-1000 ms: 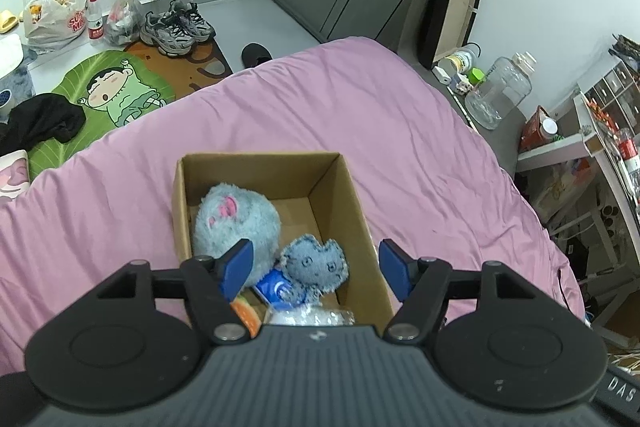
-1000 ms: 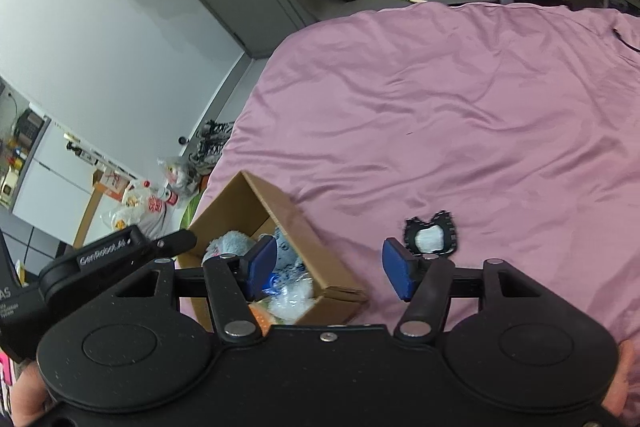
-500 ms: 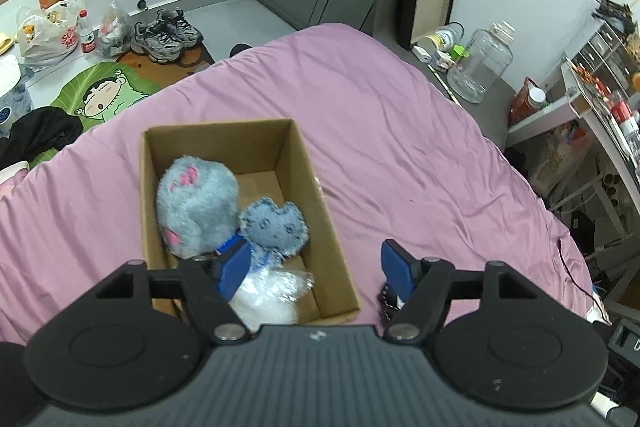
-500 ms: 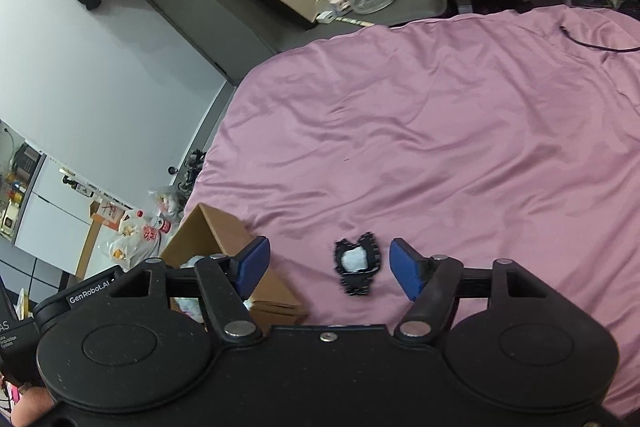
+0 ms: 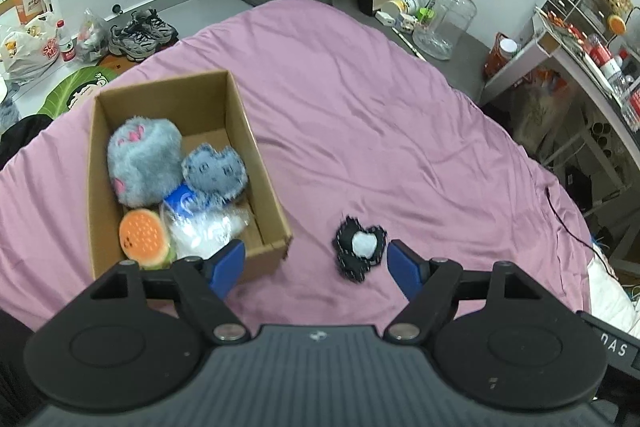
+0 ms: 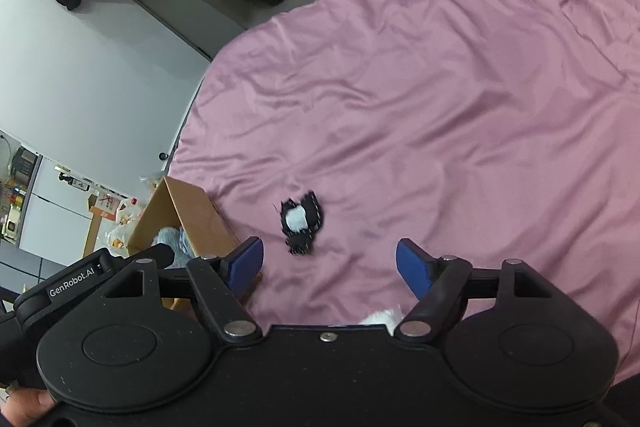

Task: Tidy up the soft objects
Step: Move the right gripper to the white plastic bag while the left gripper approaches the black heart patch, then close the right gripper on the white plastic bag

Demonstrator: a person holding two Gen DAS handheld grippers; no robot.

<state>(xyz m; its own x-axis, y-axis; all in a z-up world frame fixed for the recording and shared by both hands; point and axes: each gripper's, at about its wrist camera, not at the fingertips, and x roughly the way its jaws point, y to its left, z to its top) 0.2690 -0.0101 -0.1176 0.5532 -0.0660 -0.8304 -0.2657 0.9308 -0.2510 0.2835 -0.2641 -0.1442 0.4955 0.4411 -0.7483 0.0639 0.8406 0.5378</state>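
Black-and-white plush point(image 5: 359, 250) is lying on the pink bedsheet point(image 5: 360, 115), just right of the cardboard box point(image 5: 256, 163). Left gripper point(image 5: 316, 265) and right gripper point(image 6: 330, 263) are both hovering over it, jaws just been opening, nothing between the pads. Box is holding grey plush point(image 5: 142, 163), burger toy point(image 5: 142, 238); its near end is cut off by the left gripper.

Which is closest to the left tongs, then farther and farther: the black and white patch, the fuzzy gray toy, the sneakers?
Seen from the left tongs:
1. Black and white patch, on the pink bedspread right by the right-hand finger.
2. Fuzzy gray toy, inside the cardboard box, up and left.
3. Sneakers, on the floor past the bed, far upper left.
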